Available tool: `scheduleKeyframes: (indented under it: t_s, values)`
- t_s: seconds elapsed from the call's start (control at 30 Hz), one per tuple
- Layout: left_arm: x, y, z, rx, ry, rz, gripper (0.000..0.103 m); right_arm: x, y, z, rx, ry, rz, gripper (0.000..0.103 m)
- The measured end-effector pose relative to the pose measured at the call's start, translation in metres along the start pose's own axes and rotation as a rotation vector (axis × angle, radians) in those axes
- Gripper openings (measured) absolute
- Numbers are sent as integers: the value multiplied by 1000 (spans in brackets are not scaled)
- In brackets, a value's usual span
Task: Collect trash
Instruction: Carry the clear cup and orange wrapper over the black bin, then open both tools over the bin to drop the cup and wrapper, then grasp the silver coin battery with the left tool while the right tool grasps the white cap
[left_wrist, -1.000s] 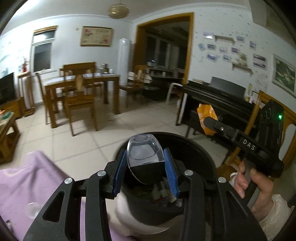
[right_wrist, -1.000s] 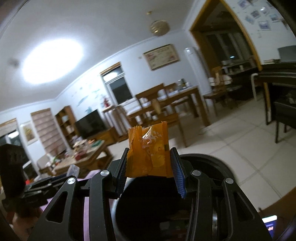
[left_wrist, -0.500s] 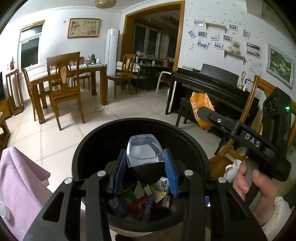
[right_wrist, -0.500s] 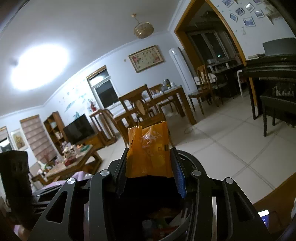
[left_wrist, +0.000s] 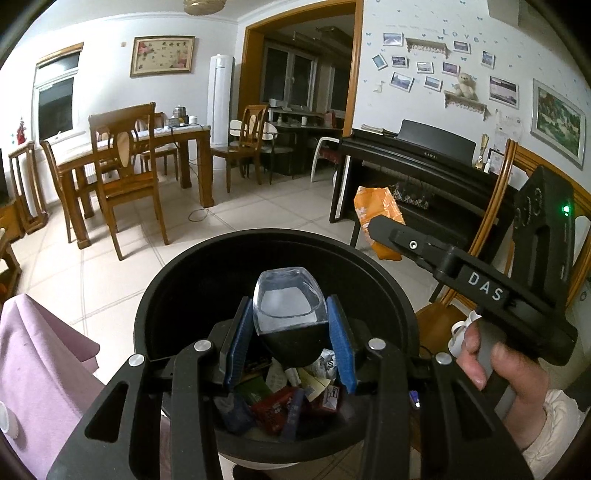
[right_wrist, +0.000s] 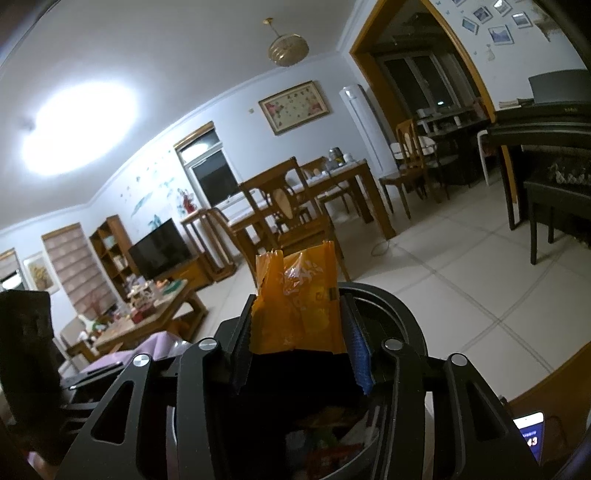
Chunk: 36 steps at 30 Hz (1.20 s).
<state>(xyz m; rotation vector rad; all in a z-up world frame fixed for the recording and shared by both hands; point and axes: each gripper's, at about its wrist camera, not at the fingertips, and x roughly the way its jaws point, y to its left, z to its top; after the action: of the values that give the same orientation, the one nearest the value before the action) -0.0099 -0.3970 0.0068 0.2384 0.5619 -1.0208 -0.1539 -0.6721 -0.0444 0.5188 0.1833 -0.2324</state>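
Left gripper (left_wrist: 290, 332) is clamped on a clear plastic cup (left_wrist: 288, 304), blue pads pressing both its sides; cup sits directly over the open mouth of the black trash bin (left_wrist: 192, 280), inside the rim line as seen from the left wrist; bin already holds mixed wrappers (left_wrist: 284, 402) at the bottom, red, blue and white pieces; right gripper (right_wrist: 297, 325) holds an orange snack bag (right_wrist: 295, 306); its jaws have just been opening a little, bag between them, left pad touching the bag's edge, right pad close against it, whether it presses I cannot tell; bag pokes up above the fingertips, crumpled, torn top edge; in the left wrist view the same orange bag (left_wrist: 376, 218) hangs just past the bin's right rim, above it, at the end of the right gripper's black body marked DAS; a hand (left_wrist: 495, 365) grips that tool's handle right of the bin; purple cloth (left_wrist: 40, 362) lies left of the bin, touching or nearly so, cannot tell which; wooden dining table (left_wrist: 177, 136) and chairs stand well beyond the bin across tiled floor; black piano (left_wrist: 417, 162) beyond the bin to its right.
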Motion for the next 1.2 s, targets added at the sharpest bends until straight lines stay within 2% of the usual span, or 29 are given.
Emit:
scheduleKeyframes:
  t_s: [0.07,0.13,0.2,0.27,0.47,0.8,0.87,1.03,1.2]
  values:
    - [-3,0,1,3,-7,3,42,0,1,-1,1,-1,0,54]
    - [-5,-1,3,6,-12,13,51,1,1,-1,10,-2,5,68]
    - [-10,-1,4,8,-32,34,85,1,2,-2,16,-6,13,73]
    - [-18,-1,4,14,-64,61,93,2,3,-5,17,-9,17,81]
    - [-26,5,6,3,-55,90,94,2,6,-7,25,-8,23,86]
    - [-48,21,1,-10,-57,146,94,3,36,-11,-13,19,33,86]
    - [-56,28,-4,-8,-54,170,97,6,47,-12,-27,29,42,86]
    - [-79,64,-24,-54,-21,269,97,21,84,-18,-69,76,76,86]
    - [-114,125,-57,-164,33,410,97,45,141,-36,-141,163,154,86]
